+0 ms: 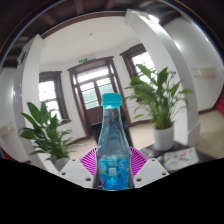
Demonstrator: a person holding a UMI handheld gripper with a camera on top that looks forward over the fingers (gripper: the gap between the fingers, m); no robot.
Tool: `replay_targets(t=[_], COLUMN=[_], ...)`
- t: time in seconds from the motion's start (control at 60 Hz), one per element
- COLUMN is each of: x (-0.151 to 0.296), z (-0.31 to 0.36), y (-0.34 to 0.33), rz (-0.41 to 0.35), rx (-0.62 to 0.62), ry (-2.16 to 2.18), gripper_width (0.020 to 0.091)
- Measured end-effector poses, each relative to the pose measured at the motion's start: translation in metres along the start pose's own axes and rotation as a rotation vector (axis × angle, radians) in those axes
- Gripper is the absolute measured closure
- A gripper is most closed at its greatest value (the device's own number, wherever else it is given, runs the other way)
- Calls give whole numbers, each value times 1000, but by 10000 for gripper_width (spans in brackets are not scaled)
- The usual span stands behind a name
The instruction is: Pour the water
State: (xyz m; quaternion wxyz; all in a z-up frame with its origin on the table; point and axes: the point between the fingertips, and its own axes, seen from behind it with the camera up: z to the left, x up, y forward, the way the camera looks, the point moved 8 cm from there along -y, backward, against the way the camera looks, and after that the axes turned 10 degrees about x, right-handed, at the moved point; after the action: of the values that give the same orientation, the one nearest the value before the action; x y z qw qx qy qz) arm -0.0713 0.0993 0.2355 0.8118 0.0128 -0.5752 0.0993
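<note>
A big bright room is seen all around. Its walls are white and its window (96, 86) frames are dark wood. The large window is seen at twelve o'clock from the bottle, far behind it. A smaller window (49, 97) is seen at ten o'clock.

Two green plants are seen next. The bigger plant (157, 92) stands at two o'clock from the bottle, in a white pot (162, 138). It is set on a worktop (183, 155) with a dark top. The other plant (44, 131) is seen at nine o'clock from the bottle. Its long leaves are spread wide. Both plants are well apart from the bottle.

The water bottle (111, 142) is held upright in the middle, right in front of the camera. It is clear and blue, and it has a blue cap (112, 100). A blue label is wrapped around its lower part. Whether water is inside cannot be told.

The gripper (111, 168) is seen at six o'clock, around the bottom half of the bottle. The bottle is squeezed between the two fingers. One pink pad (90, 160) is pressed on it at nine o'clock and the other pink pad (133, 161) at three o'clock. No gap is seen at either side.
</note>
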Motion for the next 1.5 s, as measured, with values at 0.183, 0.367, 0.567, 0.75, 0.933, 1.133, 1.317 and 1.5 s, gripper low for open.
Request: replay_targets(t=[0.183,0.367,0.567,0.75,0.933,1.133,1.317,1.5], x=[28,8,-57,-86,-87,-106,-116,-121], z=[-88,-175,-238,-254,-253,-251,-233,-186], y=[-4,-21,-13,-15,-26,-37,-76,-153], rz=[42,129,197,157,113,187,236,285], rx=[-213,-376,-385,-363,-342,-341,-343,-314], ry=[-274,-339,-256,-197,-195,-140,-190,-193], gripper_width=[707,708,705,679,577,364,305,306])
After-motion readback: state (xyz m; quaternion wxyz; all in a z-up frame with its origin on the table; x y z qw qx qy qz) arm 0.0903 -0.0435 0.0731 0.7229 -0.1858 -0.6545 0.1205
